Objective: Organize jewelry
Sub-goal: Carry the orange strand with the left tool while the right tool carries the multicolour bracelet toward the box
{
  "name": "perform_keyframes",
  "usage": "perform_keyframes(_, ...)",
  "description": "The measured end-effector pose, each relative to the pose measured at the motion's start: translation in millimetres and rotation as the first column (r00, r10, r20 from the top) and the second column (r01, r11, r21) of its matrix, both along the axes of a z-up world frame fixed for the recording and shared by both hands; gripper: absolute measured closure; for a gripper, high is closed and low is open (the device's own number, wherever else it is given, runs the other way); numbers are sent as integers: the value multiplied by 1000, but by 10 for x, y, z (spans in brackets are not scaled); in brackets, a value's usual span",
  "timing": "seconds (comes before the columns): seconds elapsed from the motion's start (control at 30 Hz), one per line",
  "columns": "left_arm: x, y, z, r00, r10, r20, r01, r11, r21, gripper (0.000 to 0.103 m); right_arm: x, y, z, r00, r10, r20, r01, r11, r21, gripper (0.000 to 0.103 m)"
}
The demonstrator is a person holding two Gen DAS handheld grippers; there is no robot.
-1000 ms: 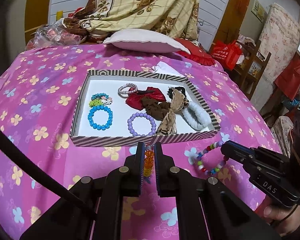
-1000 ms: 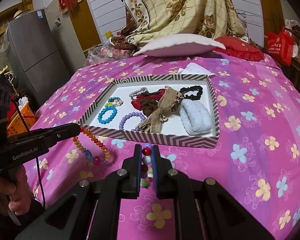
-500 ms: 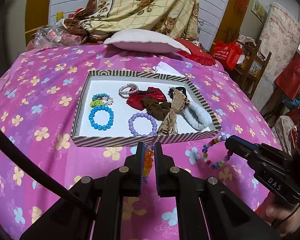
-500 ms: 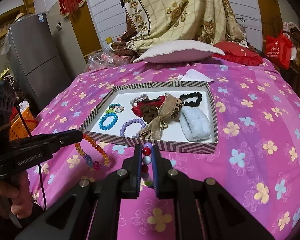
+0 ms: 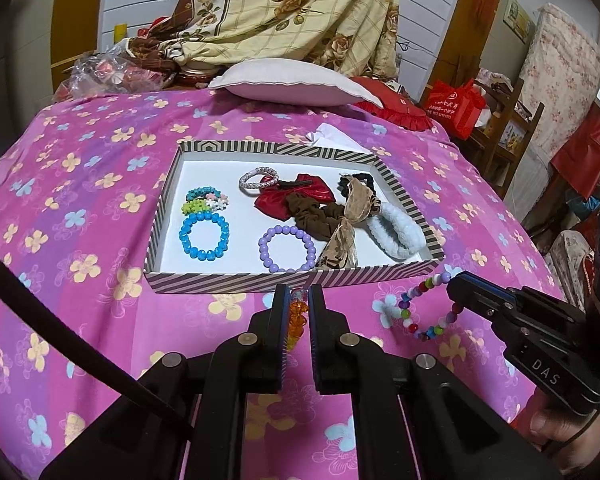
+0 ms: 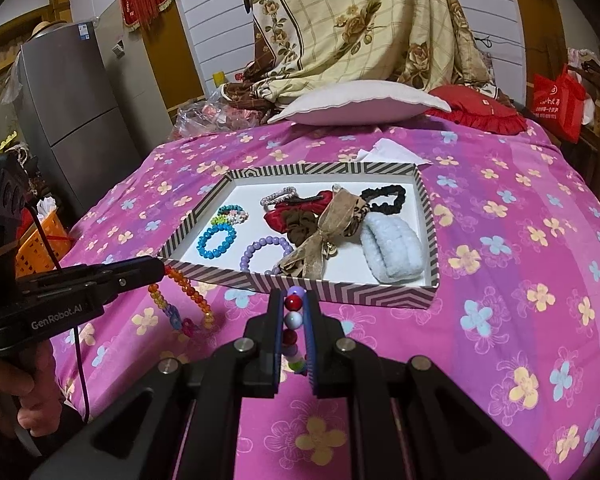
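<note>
A striped tray on the pink bed holds a blue bracelet, a purple bracelet, small flower bracelets, scrunchies and a bow. My left gripper is shut on an orange bead bracelet, which hangs below it in the right wrist view. My right gripper is shut on a multicoloured bead bracelet, which dangles from it in the left wrist view. Both grippers hover just in front of the tray's near wall.
A white pillow and a red cushion lie at the bed's far end, with a white paper behind the tray. A grey fridge and an orange basket stand left of the bed.
Both grippers have lifted their bracelets up off the bedspread and moved a little closer to the tray's near wall. Both stay shut.
</note>
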State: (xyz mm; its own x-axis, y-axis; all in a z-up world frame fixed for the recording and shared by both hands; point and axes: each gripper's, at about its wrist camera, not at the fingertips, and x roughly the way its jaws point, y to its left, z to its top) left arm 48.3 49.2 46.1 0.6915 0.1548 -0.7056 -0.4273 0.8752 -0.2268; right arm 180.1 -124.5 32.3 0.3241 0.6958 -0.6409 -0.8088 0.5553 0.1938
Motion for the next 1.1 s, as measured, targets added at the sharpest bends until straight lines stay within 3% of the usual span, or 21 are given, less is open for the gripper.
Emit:
perform_keyframes(0.6, -9, 14, 19, 1000, 0, 6, 0, 1000, 0, 103, 17, -28, 111, 1000, -10, 27, 9, 999, 41, 93)
perform_keyframes(0.87, -91, 239, 307, 993, -21, 114, 25, 999, -33, 103, 41, 96, 334, 999, 2, 41, -7, 995, 98, 93)
perform_keyframes(1.1, 86, 640, 543, 992, 17, 123, -15, 1000, -17, 103, 198, 449, 514, 999, 30, 40, -34, 994, 100, 93)
